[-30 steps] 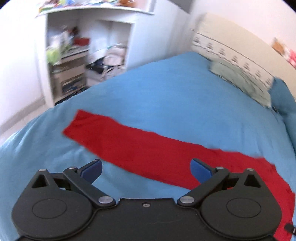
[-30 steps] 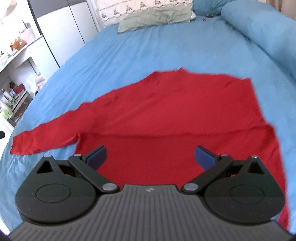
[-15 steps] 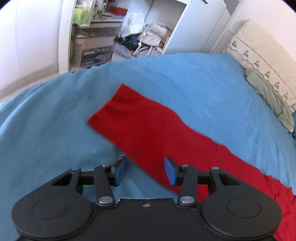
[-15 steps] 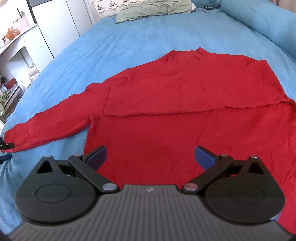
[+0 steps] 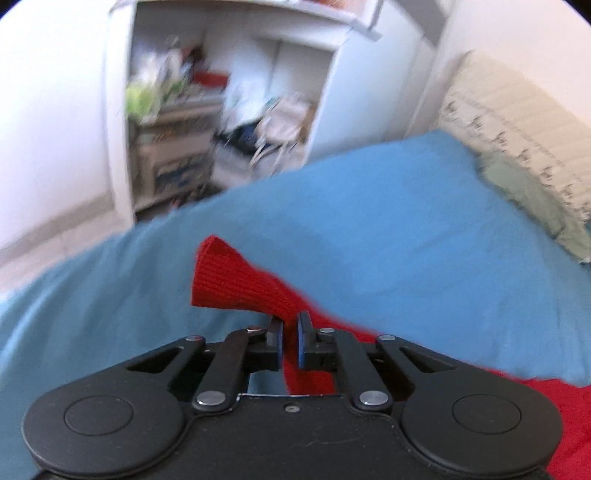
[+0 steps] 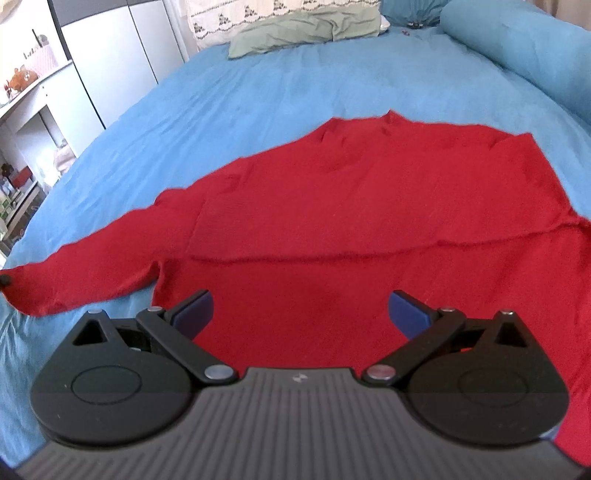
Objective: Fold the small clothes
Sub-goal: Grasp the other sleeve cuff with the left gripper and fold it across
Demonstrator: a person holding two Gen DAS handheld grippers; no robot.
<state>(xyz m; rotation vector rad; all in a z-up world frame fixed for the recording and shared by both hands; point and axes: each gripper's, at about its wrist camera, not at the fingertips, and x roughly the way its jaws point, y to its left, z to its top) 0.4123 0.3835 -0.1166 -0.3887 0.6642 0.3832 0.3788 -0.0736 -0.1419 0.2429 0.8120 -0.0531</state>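
Observation:
A red knitted sweater (image 6: pixel 351 229) lies spread on the blue bedspread (image 6: pixel 258 96), one sleeve folded across its body. Its other sleeve (image 6: pixel 92 273) stretches out to the left. My left gripper (image 5: pixel 290 325) is shut on that sleeve close to the cuff (image 5: pixel 229 277), which sticks up and forward past the pads. My right gripper (image 6: pixel 301 308) hangs open just above the sweater's lower body, nothing between its blue pads (image 6: pixel 406 308). A dark bit of the left gripper (image 6: pixel 5 279) shows at the sleeve's end in the right wrist view.
Pillows (image 6: pixel 306 27) lie at the head of the bed, and a blue bolster (image 6: pixel 517 48) runs along the right side. Left of the bed stand white cupboards (image 6: pixel 110 70) and a cluttered open shelf unit (image 5: pixel 207 122). The bedspread's left edge (image 5: pixel 74 266) drops to the floor.
The left gripper closed from wide open onto the red sleeve near the cuff, bunching it. The right gripper sank closer to the sweater and stayed open.

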